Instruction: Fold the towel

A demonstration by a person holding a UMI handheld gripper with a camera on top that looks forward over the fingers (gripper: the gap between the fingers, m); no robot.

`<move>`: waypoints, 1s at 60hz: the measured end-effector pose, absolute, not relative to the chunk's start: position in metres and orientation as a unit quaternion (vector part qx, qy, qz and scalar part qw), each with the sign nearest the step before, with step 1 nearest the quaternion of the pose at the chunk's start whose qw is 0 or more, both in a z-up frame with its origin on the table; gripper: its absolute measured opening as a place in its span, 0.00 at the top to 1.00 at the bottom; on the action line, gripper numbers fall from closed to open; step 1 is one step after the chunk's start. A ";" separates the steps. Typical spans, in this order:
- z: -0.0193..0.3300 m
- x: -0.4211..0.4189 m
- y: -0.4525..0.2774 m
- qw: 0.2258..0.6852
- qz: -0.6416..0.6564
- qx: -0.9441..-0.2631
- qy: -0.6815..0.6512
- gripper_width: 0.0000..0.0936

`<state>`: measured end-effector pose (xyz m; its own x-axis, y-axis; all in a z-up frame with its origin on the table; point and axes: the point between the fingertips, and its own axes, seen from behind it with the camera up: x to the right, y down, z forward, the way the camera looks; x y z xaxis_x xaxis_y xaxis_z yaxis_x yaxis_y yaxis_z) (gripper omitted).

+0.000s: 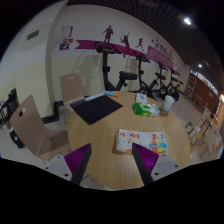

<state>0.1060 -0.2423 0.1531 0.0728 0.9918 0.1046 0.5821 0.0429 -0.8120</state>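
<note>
Wooden desk [100,140] is seen beyond the hand-held gripper [112,160], held wide open and empty; a dark towel [96,107], colourful book [141,141] and green packet [145,108] lie ahead.

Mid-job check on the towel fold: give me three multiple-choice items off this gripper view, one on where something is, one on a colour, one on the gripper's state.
1. Where does the dark towel lie?
A. flat on the wooden table, beyond the fingers
B. held between the fingers
C. draped over a chair

2. What colour are the pads on the fingers?
A. yellow
B. magenta
C. white

3. How does the gripper stand?
A. shut on the towel
B. shut on the colourful sheet
C. open, holding nothing

Answers:
1. A, since the towel lies spread out on the far part of the table, well ahead of the fingertips.
2. B, since both inner faces show magenta.
3. C, since bare table shows in the wide gap between the fingers, and the colourful sheet lies ahead of them, untouched.
</note>
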 end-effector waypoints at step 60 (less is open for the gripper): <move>0.012 -0.019 -0.224 0.236 0.271 -0.712 -0.603 0.99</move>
<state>-0.0191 -0.2236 0.0124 0.1252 0.9871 -0.1003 0.7309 -0.1601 -0.6634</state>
